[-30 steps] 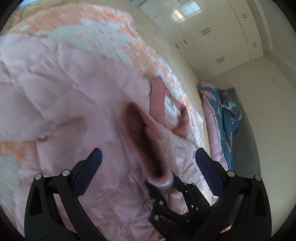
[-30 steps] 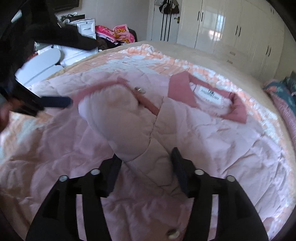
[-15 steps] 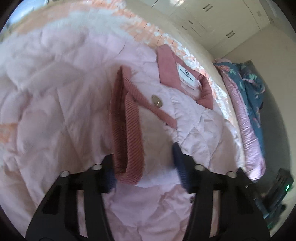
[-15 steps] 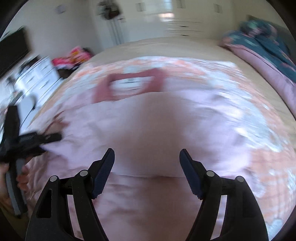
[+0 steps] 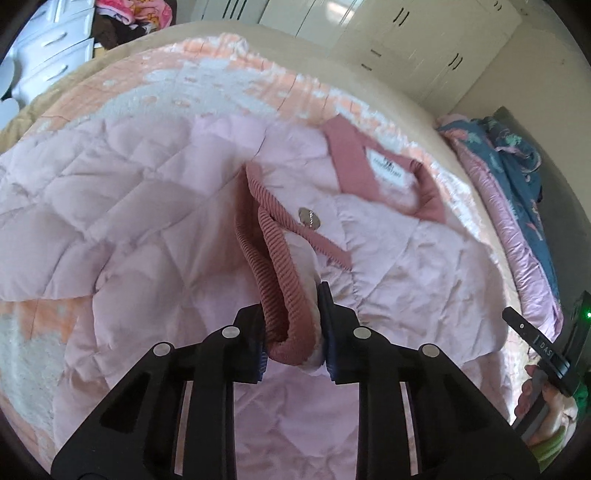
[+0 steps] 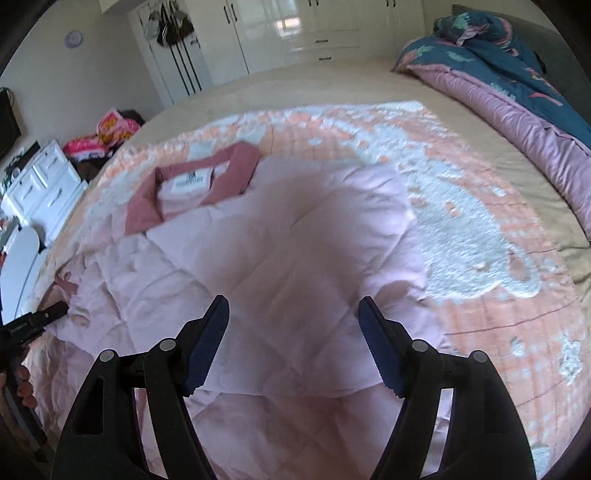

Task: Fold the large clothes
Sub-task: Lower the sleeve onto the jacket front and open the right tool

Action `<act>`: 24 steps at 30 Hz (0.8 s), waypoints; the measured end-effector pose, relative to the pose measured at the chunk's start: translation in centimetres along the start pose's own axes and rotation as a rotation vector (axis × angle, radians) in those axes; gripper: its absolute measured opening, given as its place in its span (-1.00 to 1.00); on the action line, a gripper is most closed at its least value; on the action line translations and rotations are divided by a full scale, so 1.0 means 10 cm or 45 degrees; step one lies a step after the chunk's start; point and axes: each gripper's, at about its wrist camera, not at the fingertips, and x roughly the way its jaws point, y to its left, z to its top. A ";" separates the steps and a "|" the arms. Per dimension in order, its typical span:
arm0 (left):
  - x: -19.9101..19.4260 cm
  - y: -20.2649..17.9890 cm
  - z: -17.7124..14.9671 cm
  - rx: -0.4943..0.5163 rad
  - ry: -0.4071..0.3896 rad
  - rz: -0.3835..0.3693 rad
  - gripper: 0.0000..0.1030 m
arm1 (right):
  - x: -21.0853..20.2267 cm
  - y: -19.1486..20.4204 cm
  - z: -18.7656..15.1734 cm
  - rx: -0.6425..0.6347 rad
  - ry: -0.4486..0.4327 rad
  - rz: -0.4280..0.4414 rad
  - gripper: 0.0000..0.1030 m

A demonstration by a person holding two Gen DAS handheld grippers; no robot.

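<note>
A pale pink quilted jacket [image 5: 147, 229] lies spread on the bed, with its dusty-pink collar [image 5: 354, 162] and white label at the far side. In the left wrist view my left gripper [image 5: 291, 301] is closing on the ribbed pink sleeve cuff [image 5: 275, 258], and its pads press the cuff from both sides. The sleeve is folded over the jacket front, near a metal snap [image 5: 309, 218]. In the right wrist view my right gripper [image 6: 293, 314] hangs open above the jacket [image 6: 295, 221], nothing between its fingers. The collar [image 6: 207, 177] lies to its far left.
An orange and white blanket [image 6: 461, 221] lies under the jacket. A blue and pink duvet [image 6: 517, 74] is bunched along the bed's right side. White wardrobes [image 6: 295, 29] stand behind, a white drawer unit [image 6: 40, 184] at the left. A hand [image 5: 554, 410] shows at the right edge.
My left jaws went from wide open to pinching the ribbed cuff. My right gripper let go of the sleeve, swung across the jacket to its other side, and opened wider.
</note>
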 end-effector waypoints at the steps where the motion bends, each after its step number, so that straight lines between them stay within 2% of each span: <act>1: 0.00 0.01 0.00 0.000 0.002 -0.001 -0.67 | 0.03 0.00 0.00 -0.002 0.009 -0.012 0.38; 6: 0.06 0.02 -0.02 -0.006 0.026 0.006 -0.60 | 0.23 -0.10 -0.11 0.013 0.073 -0.065 0.39; 10: 0.12 0.02 -0.05 -0.002 0.047 0.024 -0.51 | 0.32 -0.13 -0.17 0.016 0.079 -0.082 0.39; 17: 0.11 0.04 -0.06 -0.005 0.052 0.029 -0.41 | 0.23 -0.07 -0.17 0.011 0.069 -0.101 0.45; 19: 0.08 0.04 -0.06 0.001 0.051 0.038 -0.27 | 0.13 -0.02 -0.19 0.015 0.046 -0.077 0.58; 23: 0.00 0.07 -0.09 -0.010 0.061 0.036 0.01 | -0.01 0.07 -0.24 0.044 0.020 -0.022 0.72; 24: -0.03 0.06 -0.10 -0.006 0.057 0.043 0.17 | -0.05 0.10 -0.26 0.049 0.013 -0.001 0.77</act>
